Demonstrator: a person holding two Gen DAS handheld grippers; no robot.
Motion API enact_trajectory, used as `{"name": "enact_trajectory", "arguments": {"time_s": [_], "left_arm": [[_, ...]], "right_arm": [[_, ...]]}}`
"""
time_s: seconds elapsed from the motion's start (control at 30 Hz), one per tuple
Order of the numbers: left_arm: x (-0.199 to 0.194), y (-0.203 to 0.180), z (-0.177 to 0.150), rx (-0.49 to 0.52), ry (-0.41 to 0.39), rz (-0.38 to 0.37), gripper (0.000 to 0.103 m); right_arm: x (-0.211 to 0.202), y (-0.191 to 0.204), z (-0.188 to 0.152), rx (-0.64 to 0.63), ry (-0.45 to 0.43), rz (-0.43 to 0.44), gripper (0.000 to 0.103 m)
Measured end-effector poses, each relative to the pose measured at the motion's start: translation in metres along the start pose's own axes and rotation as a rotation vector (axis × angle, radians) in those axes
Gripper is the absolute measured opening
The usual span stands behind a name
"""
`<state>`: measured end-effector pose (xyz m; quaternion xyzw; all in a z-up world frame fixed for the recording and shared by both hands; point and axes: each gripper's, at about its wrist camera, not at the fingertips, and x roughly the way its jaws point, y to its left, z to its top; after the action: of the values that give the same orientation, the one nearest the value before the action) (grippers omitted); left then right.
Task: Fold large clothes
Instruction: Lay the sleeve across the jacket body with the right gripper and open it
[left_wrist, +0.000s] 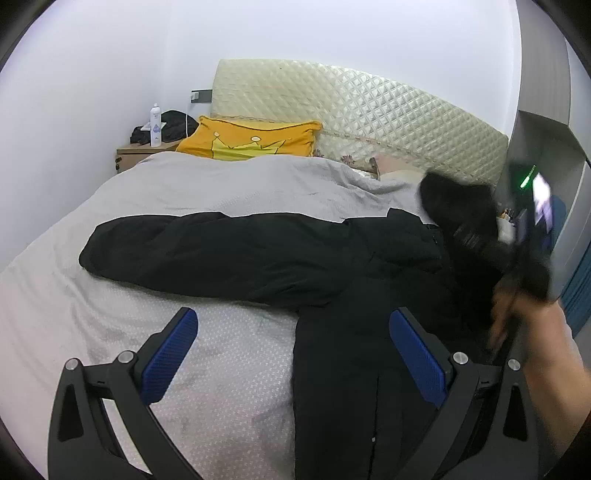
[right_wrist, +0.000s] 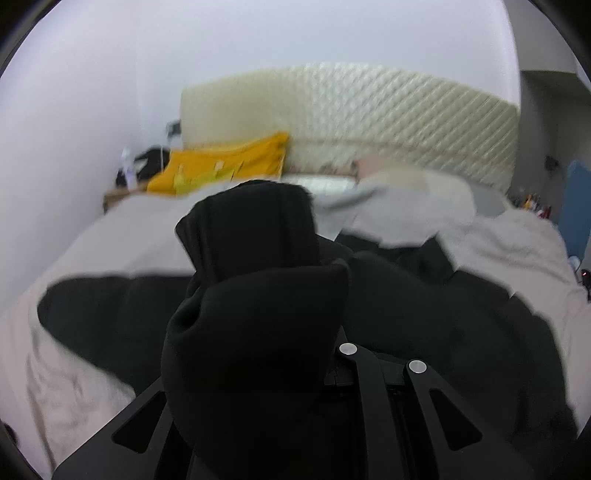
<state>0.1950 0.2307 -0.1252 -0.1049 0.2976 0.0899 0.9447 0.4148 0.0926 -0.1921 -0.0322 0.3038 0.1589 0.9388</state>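
Note:
A large black coat (left_wrist: 332, 266) lies spread on the bed, one sleeve (left_wrist: 192, 247) stretched to the left. My left gripper (left_wrist: 295, 354) is open and empty, its blue pads (left_wrist: 173, 350) low over the bedspread and the coat's left edge. My right gripper (right_wrist: 266, 332) is shut on a bunched black sleeve cuff (right_wrist: 255, 280) and holds it lifted above the coat (right_wrist: 461, 317). The cloth hides its fingertips. In the left wrist view the right gripper (left_wrist: 524, 266) shows blurred at the right with the raised sleeve (left_wrist: 458, 214).
The bed has a grey cover (left_wrist: 221, 184) and a pale bedspread (left_wrist: 229, 369). A yellow pillow (left_wrist: 255, 140) leans on the quilted headboard (left_wrist: 351, 107). A nightstand (left_wrist: 144, 151) with a bottle stands at the back left. A dark cabinet (left_wrist: 546, 140) is at the right.

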Motion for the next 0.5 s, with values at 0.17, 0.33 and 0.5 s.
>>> {"name": "enact_trajectory", "arguments": {"time_s": [0.17, 0.33, 0.5], "left_arm": [[0.004, -0.003, -0.001, 0.004, 0.017, -0.001, 0.103], [0.006, -0.003, -0.001, 0.008, 0.017, -0.009, 0.103], [0.016, -0.004, -0.001, 0.007, 0.041, 0.001, 0.103]], "right_arm": [[0.031, 0.009, -0.029, 0.015, 0.105, 0.028, 0.012], [0.048, 0.000, -0.044, 0.041, 0.171, 0.025, 0.015], [0.046, -0.003, -0.048, 0.064, 0.201, 0.071, 0.026]]}}
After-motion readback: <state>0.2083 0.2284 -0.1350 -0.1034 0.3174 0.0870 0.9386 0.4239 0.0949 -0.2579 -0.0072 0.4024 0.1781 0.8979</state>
